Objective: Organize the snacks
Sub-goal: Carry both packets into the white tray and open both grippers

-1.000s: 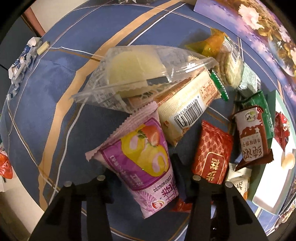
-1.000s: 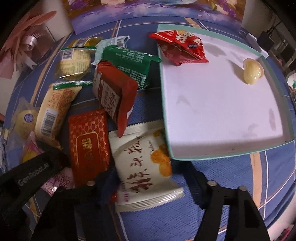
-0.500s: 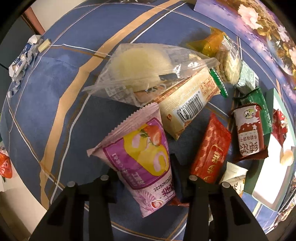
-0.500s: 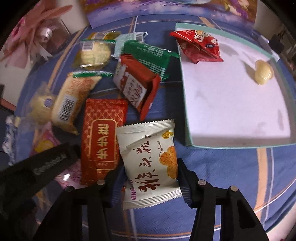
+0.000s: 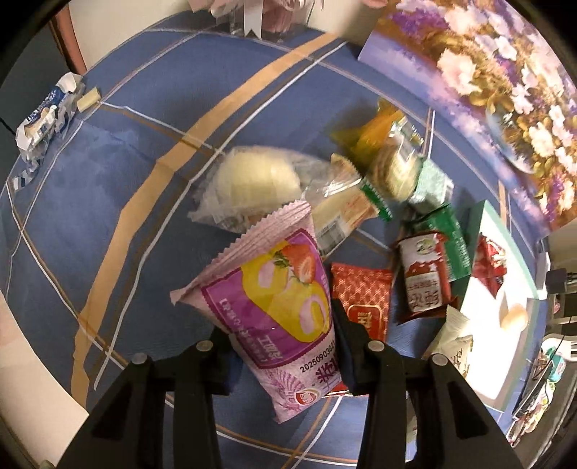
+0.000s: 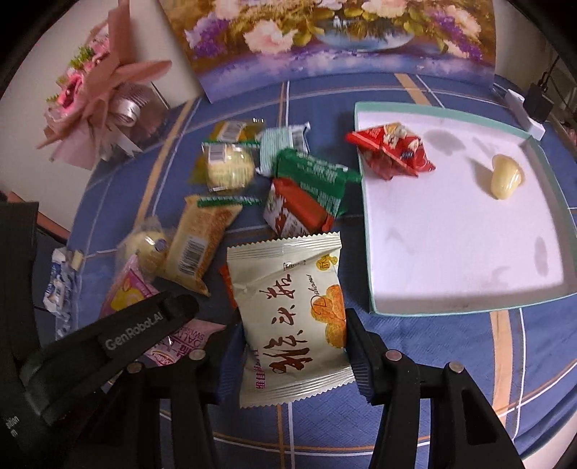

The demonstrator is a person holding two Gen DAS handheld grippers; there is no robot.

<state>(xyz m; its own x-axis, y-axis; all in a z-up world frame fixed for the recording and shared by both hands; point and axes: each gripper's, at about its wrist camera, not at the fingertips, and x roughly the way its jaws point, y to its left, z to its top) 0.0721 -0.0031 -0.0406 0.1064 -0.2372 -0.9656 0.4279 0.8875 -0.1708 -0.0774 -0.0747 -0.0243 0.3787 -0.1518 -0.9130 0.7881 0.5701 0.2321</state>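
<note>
My left gripper (image 5: pixel 279 337) is shut on a purple swiss-roll packet (image 5: pixel 274 296) and holds it above the blue cloth. My right gripper (image 6: pixel 290 335) is shut on a white cracker packet (image 6: pixel 288 310), lifted just left of the white tray (image 6: pixel 375 299). The tray holds a red packet (image 6: pixel 391 149) and a pale jelly (image 6: pixel 505 176). Several loose snacks lie in a heap: a red patterned packet (image 5: pixel 364 299), a red-and-white packet (image 6: pixel 292 213), a green packet (image 6: pixel 317 176), a tan barcode bar (image 6: pixel 198 241) and a clear bun bag (image 5: pixel 252 184).
A flower painting (image 6: pixel 324 32) stands at the back of the table. A pink bouquet (image 6: pixel 97 97) sits at the back left. A crumpled blue-white wrapper (image 5: pixel 43 119) lies at the left edge. The left gripper's arm (image 6: pixel 108 339) crosses the right wrist view.
Both grippers have risen with their packets, so the table looks farther away. The white packet went up off the cloth; the purple packet lifted away from the heap.
</note>
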